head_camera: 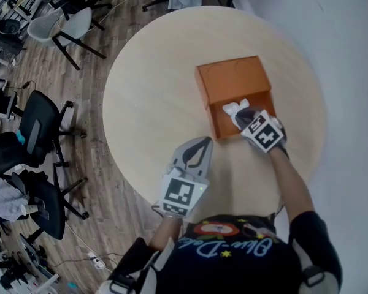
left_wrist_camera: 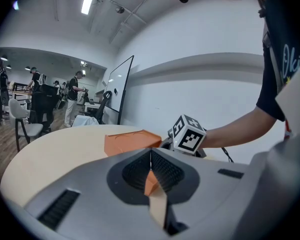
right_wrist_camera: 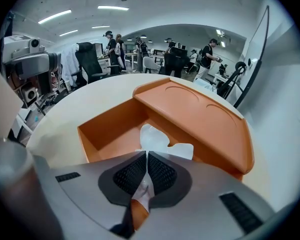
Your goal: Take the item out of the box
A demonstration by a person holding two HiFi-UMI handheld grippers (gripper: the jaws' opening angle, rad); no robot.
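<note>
An orange box (head_camera: pixel 216 116) lies open on the round table (head_camera: pixel 153 97), its lid (head_camera: pixel 233 81) folded back to the far side. Inside it sits a crumpled white item (head_camera: pixel 236 108), looking like thin plastic or paper. My right gripper (head_camera: pixel 242 116) reaches into the box from the near side and is shut on that white item (right_wrist_camera: pixel 157 139), with white material pinched between the pads (right_wrist_camera: pixel 147 156). My left gripper (head_camera: pixel 199 144) hangs over the table's near edge, left of the box, shut with nothing in it. In the left gripper view the box (left_wrist_camera: pixel 130 141) lies ahead.
Office chairs (head_camera: pixel 40 127) and a white chair (head_camera: pixel 67 23) stand on the wooden floor left of the table. In the gripper views, several people stand at desks far back in the room (right_wrist_camera: pixel 165 49). A whiteboard (left_wrist_camera: pixel 124 86) stands beyond the table.
</note>
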